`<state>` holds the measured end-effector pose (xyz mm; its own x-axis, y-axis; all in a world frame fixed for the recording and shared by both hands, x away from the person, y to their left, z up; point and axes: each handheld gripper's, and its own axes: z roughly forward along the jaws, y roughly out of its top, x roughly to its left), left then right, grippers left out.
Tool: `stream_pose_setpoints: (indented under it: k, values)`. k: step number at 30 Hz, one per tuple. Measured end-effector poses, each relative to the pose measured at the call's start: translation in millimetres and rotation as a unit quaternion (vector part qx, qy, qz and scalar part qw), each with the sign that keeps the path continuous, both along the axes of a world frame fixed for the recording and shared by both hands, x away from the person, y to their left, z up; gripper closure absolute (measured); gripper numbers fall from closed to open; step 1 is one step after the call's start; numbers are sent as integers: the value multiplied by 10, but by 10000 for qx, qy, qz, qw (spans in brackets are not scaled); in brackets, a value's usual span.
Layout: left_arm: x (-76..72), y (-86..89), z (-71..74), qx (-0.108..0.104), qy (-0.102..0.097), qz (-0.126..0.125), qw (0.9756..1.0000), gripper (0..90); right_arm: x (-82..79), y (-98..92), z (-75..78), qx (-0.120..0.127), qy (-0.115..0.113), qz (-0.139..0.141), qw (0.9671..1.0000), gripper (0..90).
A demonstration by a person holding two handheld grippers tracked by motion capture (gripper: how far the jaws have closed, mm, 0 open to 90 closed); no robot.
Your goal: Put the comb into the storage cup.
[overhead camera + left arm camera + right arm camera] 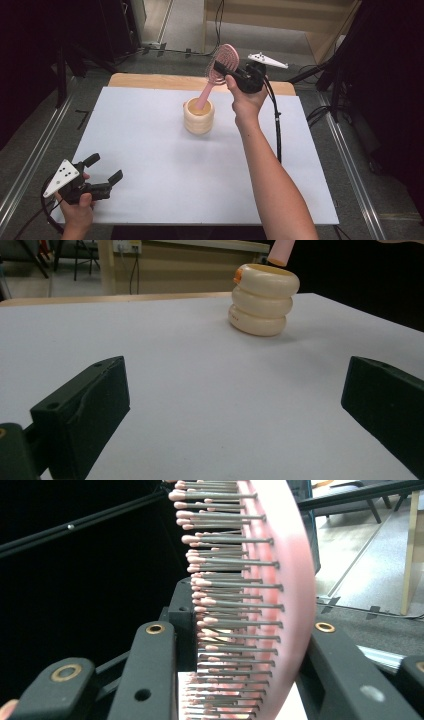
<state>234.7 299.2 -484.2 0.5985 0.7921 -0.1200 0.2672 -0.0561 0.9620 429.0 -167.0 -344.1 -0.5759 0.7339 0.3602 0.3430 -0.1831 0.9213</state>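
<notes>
Right gripper (222,70) pinching pink hairbrush (220,67) head, handle tip inside cream ringed holder (199,119) at table (150,150) centre, left gripper (102,172) spread wide, near left.

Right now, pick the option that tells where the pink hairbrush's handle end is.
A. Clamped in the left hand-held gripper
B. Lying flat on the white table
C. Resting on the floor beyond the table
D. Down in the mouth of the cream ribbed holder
D: in the high view the pink hairbrush slants down so that its handle end sits in the cream ribbed holder, while the right hand-held gripper grips its bristled head.
</notes>
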Motion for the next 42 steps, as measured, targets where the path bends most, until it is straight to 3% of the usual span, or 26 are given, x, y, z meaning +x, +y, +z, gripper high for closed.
stream_pose_setpoints:
  k: [14,22,42]
  values:
    - [-1,7,2,7,-2,-3,10000,0,58,103,-159,-106,97,-14,9999,624]
    - [-1,8,2,7,-5,-4,10000,0,93,115,-345,-176,304,-56,9994,624]
    - [0,7,1,-6,1,-21,10000,0,120,175,-575,-148,484,-58,9987,624]
